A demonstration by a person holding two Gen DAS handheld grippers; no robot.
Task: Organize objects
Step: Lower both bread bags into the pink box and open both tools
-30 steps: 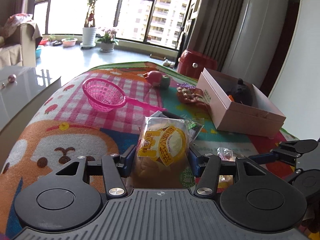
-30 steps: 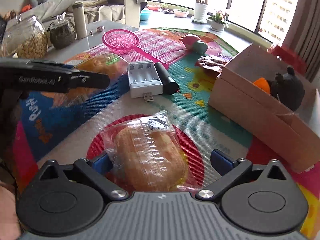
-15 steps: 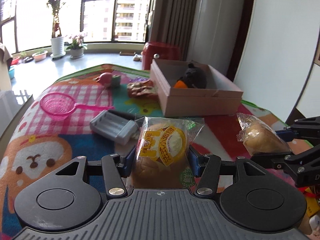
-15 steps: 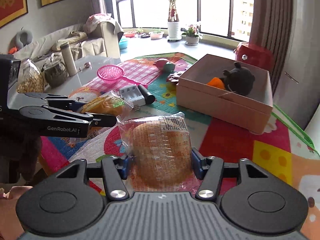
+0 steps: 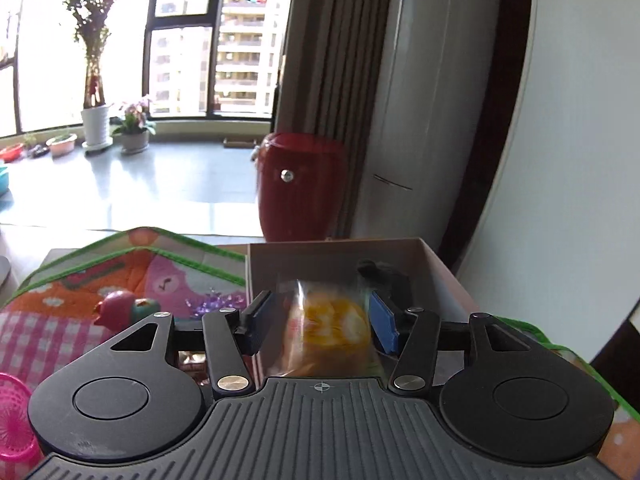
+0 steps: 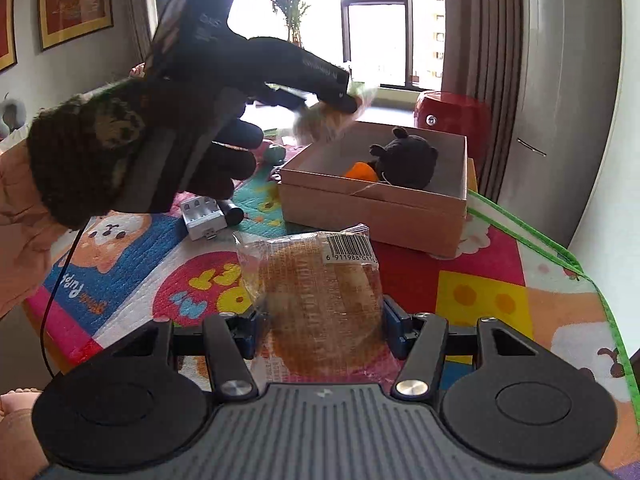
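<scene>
On the table's colourful quilted play mat (image 6: 480,288), the open cardboard box (image 6: 372,204) lies directly below the left gripper (image 5: 320,320), fingers pinching a yellow-labelled wrapped bun (image 5: 328,328); the right gripper (image 6: 320,328), pinching a clear-wrapped bread roll (image 6: 316,284), sits nearer the table's edge.

You are in a home living room. At the upper left of the left wrist view, tall windows (image 5: 180,40) look out on apartment towers, with potted plants (image 5: 96,116) lined along the sill. Brown curtains (image 5: 320,80) hang at centre, a red stool (image 5: 300,184) below them. At the upper left of the right wrist view, framed pictures (image 6: 74,0) hang on the wall. A bright cartoon play mat (image 6: 480,280) covers the table in the lower half, with a toy-filled cardboard box (image 6: 372,204) on it.
</scene>
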